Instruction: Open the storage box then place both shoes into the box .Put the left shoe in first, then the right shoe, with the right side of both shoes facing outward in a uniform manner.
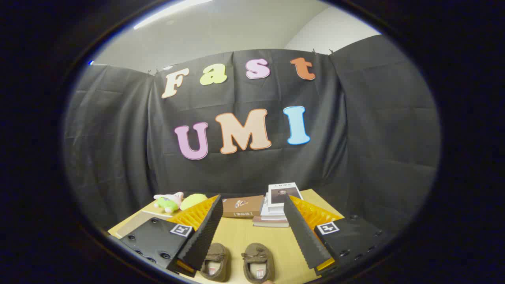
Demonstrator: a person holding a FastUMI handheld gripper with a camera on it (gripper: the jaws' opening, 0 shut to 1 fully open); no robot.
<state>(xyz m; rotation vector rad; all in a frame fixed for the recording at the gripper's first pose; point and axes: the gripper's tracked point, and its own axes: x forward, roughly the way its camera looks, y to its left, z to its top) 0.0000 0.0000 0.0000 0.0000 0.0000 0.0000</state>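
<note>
The gripper hangs above the tabletop with its jaws spread wide and nothing between them. Two small brown moccasin shoes lie side by side on the wood, close under the fingers: the left-hand shoe sits at about seven o'clock from the midpoint between the tips, partly tucked under one finger, and the right-hand shoe sits at about six o'clock, just apart from its partner. Both point their toes away toward the booth wall.

Beyond the fingers, at twelve o'clock, lies a brown book, with a stack of books at about one o'clock. A plush toy and a yellow-green soft thing rest at about ten o'clock.

The main risk, as I judge it, is order. The storage box has to be opened first, and no box can be made out here, so reaching for a shoe now would skip that step. A second risk is picking the wrong shoe: the pair look nearly alike from this angle, and I cannot tell for sure which is the left one. The shoes are soft, so a pinch on the upper could crumple it and let the shoe twist, spoiling the facing the task asks for. Closing on one could also nudge its neighbour.
</note>
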